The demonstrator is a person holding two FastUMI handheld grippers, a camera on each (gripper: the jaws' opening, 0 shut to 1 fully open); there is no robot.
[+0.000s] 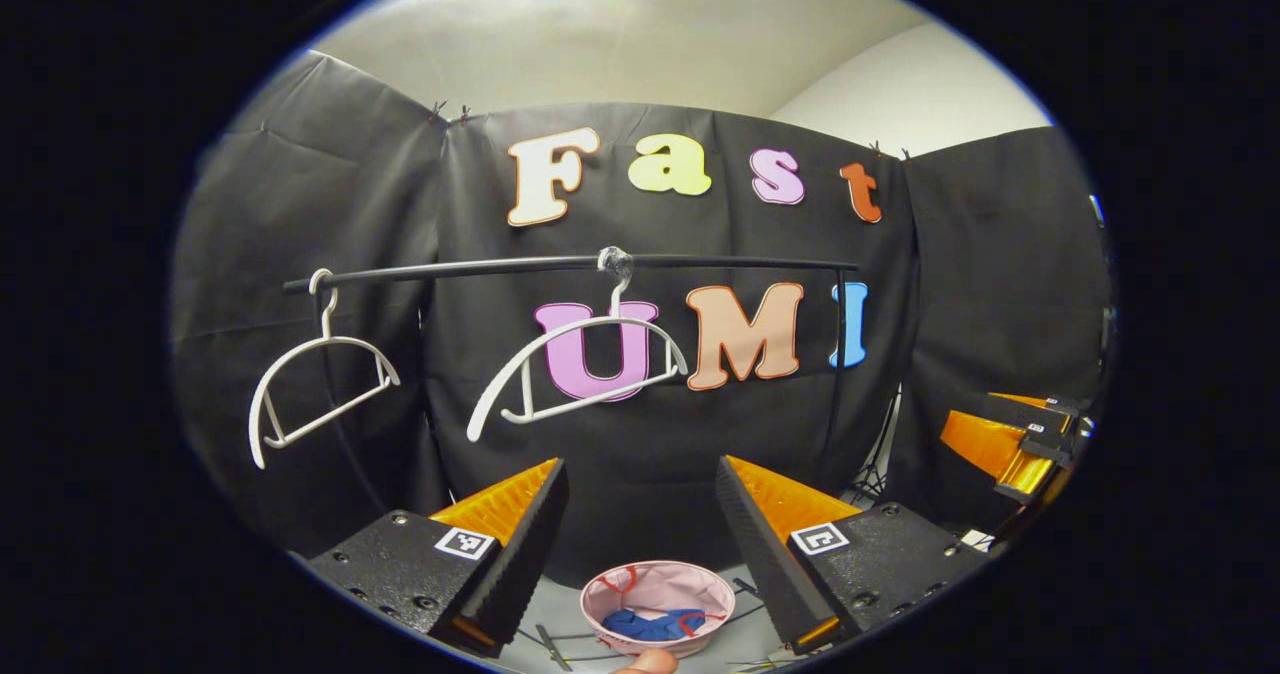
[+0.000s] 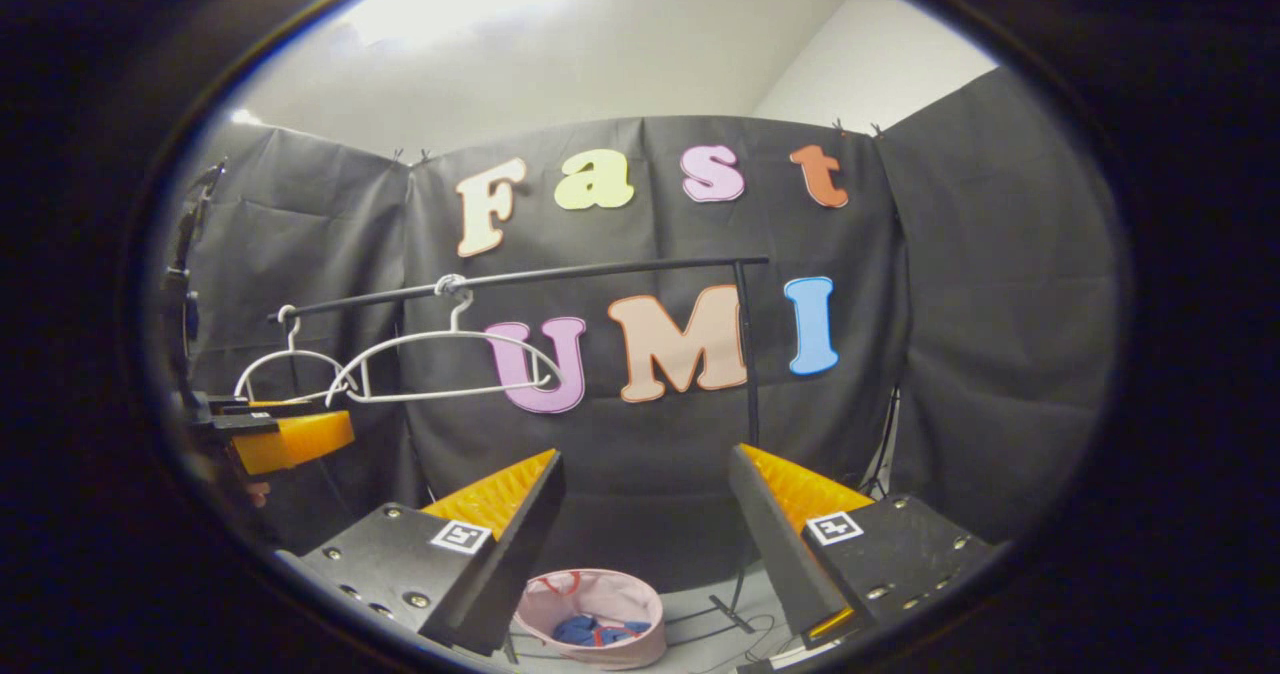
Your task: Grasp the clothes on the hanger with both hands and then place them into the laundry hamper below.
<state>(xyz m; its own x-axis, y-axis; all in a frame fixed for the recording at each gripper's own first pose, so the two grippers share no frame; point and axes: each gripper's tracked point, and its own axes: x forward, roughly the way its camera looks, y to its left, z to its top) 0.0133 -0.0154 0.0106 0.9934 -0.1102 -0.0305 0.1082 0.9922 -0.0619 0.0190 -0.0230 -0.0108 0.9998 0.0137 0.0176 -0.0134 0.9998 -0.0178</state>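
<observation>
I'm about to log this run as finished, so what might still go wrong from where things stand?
1. Both white hangers on the rail are bare and blue clothes lie in the pink hamper, but they look bunched with red trim near the rim, so part may spill out.
2. The left gripper and right gripper are open near the hangers; a careless pull-back might snag one.
</observation>
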